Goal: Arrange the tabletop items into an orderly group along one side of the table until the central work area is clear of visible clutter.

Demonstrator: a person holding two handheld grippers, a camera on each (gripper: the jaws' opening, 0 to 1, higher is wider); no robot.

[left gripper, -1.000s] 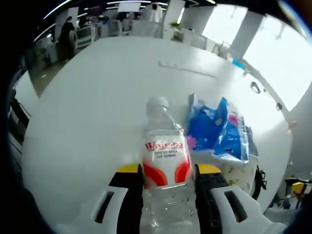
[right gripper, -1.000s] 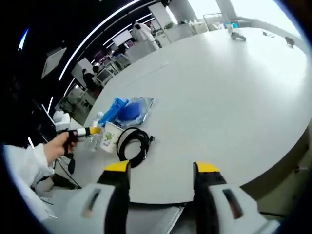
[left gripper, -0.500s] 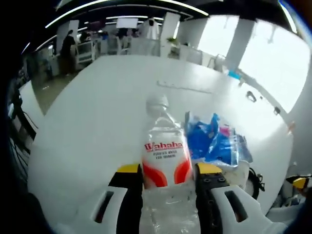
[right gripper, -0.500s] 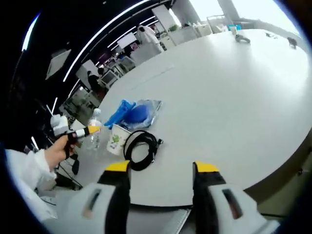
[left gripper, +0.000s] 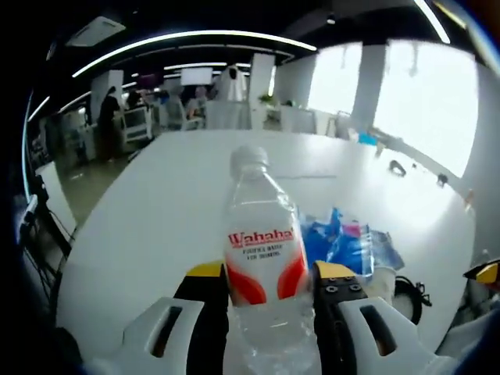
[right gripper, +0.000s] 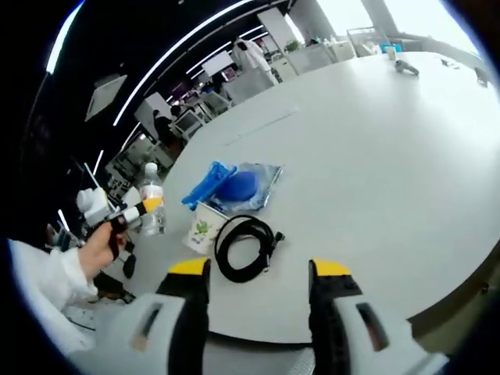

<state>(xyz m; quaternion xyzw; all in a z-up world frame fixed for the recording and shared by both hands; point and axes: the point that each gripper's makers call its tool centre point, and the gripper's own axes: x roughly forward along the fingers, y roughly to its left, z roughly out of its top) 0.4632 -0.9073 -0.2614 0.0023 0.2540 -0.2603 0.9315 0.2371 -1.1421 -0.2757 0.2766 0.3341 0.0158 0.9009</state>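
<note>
While clamped — water bottle between left gripper jaws.

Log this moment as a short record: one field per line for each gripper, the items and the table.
left gripper: shut on the water bottle, held upright
right gripper: open, holding nothing
blue bag: lying on the table
paper cup: beside the bag, near the table edge
black cable: coiled, next to the cup
table: white, mostly bare beyond these items
</note>
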